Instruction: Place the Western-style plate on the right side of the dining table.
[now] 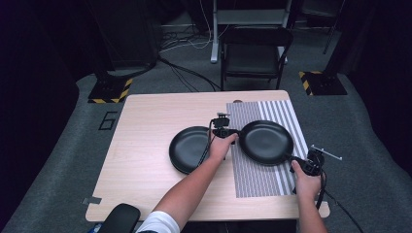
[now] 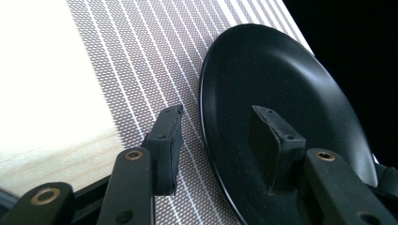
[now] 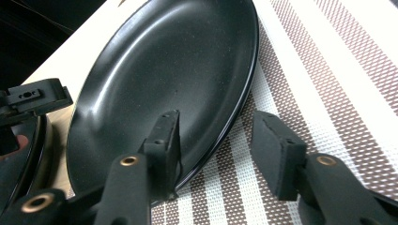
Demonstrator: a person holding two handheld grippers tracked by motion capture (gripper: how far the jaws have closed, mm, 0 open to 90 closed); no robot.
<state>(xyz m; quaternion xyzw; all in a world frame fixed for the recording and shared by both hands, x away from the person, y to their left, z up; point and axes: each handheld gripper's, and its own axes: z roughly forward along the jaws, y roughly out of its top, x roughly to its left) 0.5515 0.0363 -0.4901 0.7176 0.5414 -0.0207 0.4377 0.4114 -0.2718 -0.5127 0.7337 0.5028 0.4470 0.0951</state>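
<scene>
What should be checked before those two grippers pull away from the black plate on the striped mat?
1. Plate on the mat rests on the striped placemat: ok, it looks flat.
2. Left gripper has let go: ok, its jaws straddle the rim with a gap at both pads.
3. Right gripper has let go: ok, jaws apart on either side of the rim, no pad pressing.
4. Plate sits wholly on the mat: cannot tell, its left rim lies near the mat's edge.
5. Second black plate stays clear of the left hand: cannot tell, the hand crosses its edge.
</scene>
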